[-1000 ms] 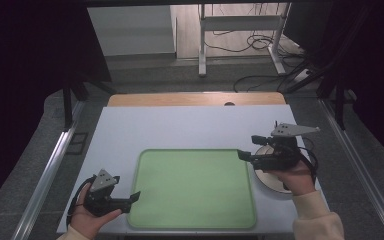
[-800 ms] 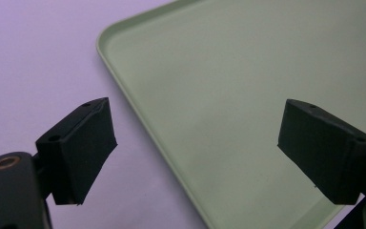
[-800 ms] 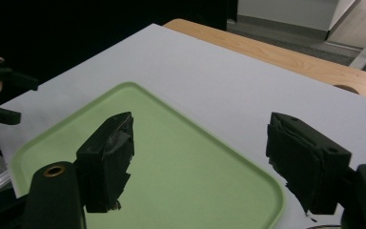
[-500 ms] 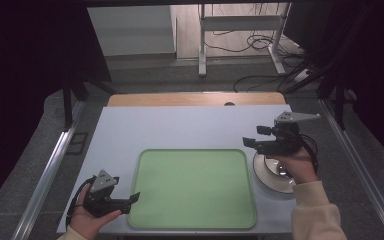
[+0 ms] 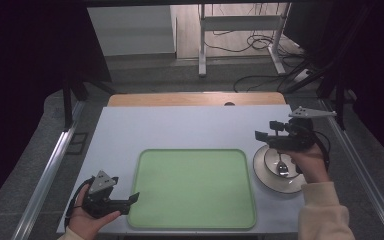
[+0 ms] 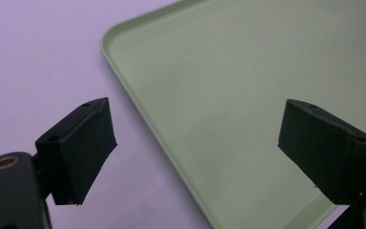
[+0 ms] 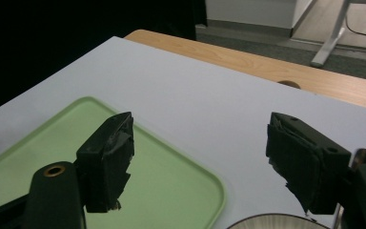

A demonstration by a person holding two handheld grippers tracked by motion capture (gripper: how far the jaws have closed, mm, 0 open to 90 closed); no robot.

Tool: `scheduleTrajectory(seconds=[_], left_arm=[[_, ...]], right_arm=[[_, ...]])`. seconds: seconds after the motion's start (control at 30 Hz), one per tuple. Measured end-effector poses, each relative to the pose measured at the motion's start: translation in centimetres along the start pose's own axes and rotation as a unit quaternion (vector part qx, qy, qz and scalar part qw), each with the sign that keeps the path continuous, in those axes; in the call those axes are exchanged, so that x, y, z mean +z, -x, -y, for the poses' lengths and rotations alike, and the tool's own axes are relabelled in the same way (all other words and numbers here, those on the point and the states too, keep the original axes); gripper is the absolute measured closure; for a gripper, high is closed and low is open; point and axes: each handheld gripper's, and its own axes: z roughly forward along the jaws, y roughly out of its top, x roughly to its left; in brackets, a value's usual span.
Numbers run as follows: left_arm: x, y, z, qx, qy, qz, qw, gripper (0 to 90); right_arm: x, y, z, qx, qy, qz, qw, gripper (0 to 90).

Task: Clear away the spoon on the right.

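In the high view, a spoon [image 5: 282, 166] is seen lying in the bowl [image 5: 265, 172] on the table [image 5: 180, 127], right of the green tray [image 5: 195, 187], beneath the right gripper [image 5: 258, 135]. In the right gripper view its fingers [image 7: 107, 157] are spread, empty, and the bowl's rim [image 7: 276, 220] is cut off at the bottom edge. The left gripper [image 6: 195, 152] is shown in its own view with fingers spread across the tray's edge [image 6: 147, 129].

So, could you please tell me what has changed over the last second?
The right gripper has drifted to the right and slightly up in the high view, uncovering more of the bowl and its spoon, jaws open and empty. The left gripper, the green tray and the bowl stayed put.
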Motion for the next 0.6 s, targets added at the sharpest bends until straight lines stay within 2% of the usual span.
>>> scheduleTrajectory(seconds=[0.17, 0.37, 0.57, 0.6], left_arm=[[0.0, -0.1, 0.0, 0.000, 0.000, 0.000, 1.0000, 11.8], [0.1, 0.0, 0.0, 0.001, -0.002, -0.001, 1.0000, 11.8], [0.2, -0.1, 0.0, 0.000, -0.005, -0.002, 1.0000, 11.8], [0.2, -0.1, 0.0, 0.000, -0.005, -0.001, 1.0000, 11.8]], right_arm=[[-0.1, 1.0, 0.1, 0.011, 0.005, 0.009, 0.9999, 24.4], [-0.1, 1.7, -0.2, 0.010, 0.006, 0.014, 0.9998, 24.5], [-0.3, 3.8, 0.3, 0.032, 0.008, 0.033, 0.9989, 24.7], [-0.3, 3.8, 0.3, 0.032, 0.008, 0.033, 0.9989, 24.7]])
